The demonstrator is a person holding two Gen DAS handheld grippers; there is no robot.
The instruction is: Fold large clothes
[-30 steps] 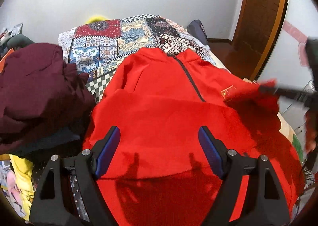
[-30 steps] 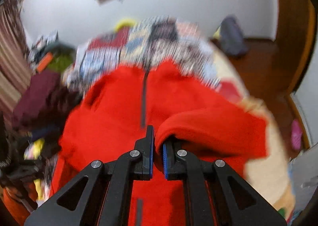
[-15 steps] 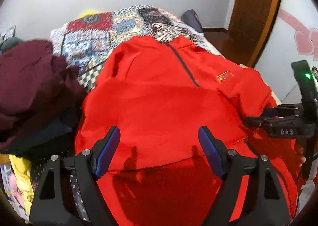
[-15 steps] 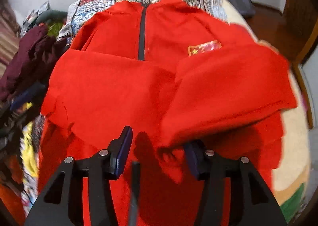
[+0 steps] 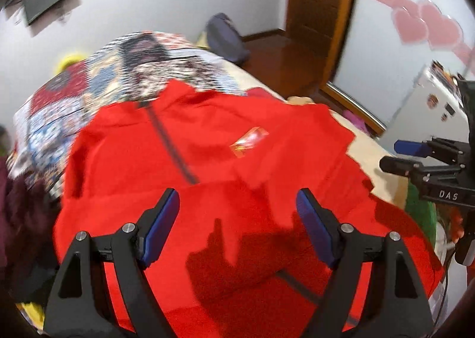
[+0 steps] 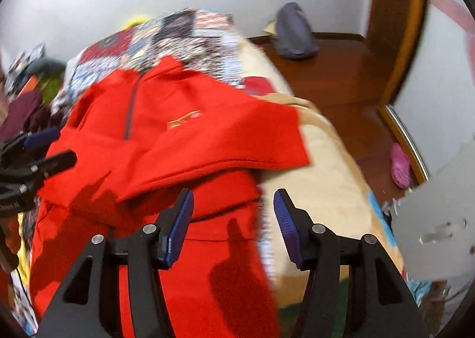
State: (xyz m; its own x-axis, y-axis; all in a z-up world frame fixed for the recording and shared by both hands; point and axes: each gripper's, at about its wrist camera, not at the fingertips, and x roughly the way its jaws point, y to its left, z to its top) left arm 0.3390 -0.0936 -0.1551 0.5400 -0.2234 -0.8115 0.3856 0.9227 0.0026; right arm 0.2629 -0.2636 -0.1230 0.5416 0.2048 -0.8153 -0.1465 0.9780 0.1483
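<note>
A red zip jacket (image 5: 207, 159) lies front up on the bed, collar toward the far wall. One of its sleeves (image 6: 225, 142) lies folded across the chest. My left gripper (image 5: 237, 219) hovers open over the jacket's lower half with nothing between its blue pads. My right gripper (image 6: 233, 213) hangs over the jacket's right edge, where red cloth meets the beige sheet (image 6: 326, 177). Its jaws are opening and nothing is between them. In the left wrist view the right gripper (image 5: 397, 156) shows at the far right. In the right wrist view the left gripper (image 6: 44, 148) shows at the far left.
A patchwork quilt (image 5: 59, 112) covers the head of the bed. A heap of maroon clothes (image 6: 23, 109) lies along the bed's left side. On the wooden floor are a dark bag (image 6: 294, 32) and a pink slipper (image 6: 400, 165), near a brown door (image 5: 320, 11) and a white cabinet (image 5: 430, 106).
The right gripper let go of the red sleeve, which now lies across the chest, and drew to the right with its jaws apart. The left gripper swung to the right, still open.
</note>
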